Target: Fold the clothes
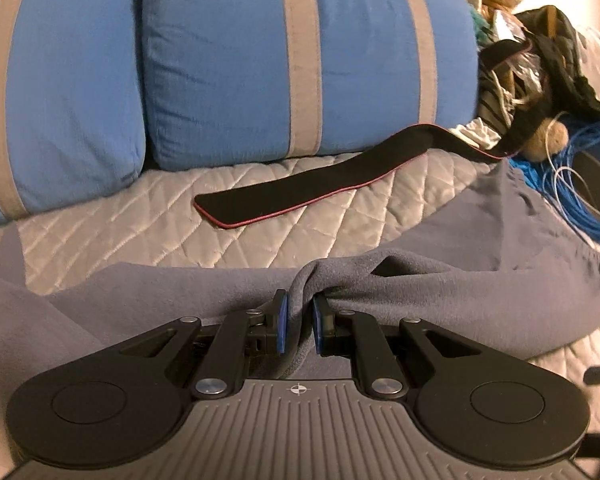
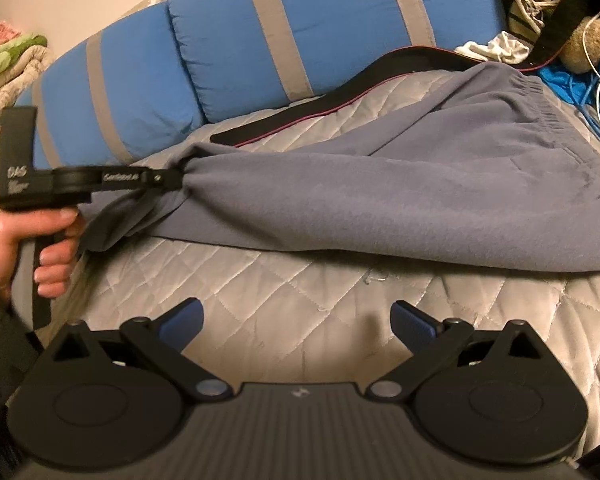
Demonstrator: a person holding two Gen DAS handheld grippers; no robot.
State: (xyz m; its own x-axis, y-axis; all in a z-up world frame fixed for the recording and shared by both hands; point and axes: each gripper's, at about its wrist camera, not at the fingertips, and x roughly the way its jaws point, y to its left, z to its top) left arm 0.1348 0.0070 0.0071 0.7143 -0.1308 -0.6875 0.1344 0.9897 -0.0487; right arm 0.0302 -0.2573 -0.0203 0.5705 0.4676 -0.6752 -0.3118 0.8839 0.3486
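A grey-blue fleece garment (image 2: 400,192) lies across the quilted bed, its ribbed band toward the right. My left gripper (image 1: 299,326) is shut on a bunched fold of this grey garment (image 1: 420,280), the cloth pinched between the blue pads. In the right wrist view the left gripper (image 2: 176,178) comes in from the left, held by a hand (image 2: 32,240), and lifts the garment's left end off the bed. My right gripper (image 2: 298,322) is open above bare quilt, in front of the garment's near edge, with nothing between its fingers.
Two blue pillows with grey stripes (image 1: 260,60) line the back of the quilted bed cover (image 2: 300,292). A black strap with red edging (image 1: 300,188) lies before them. Right of it is clutter: coiled blue cable (image 1: 580,184), a dark bag (image 1: 556,48), plush toys. Folded bedding (image 2: 4,52) sits far left.
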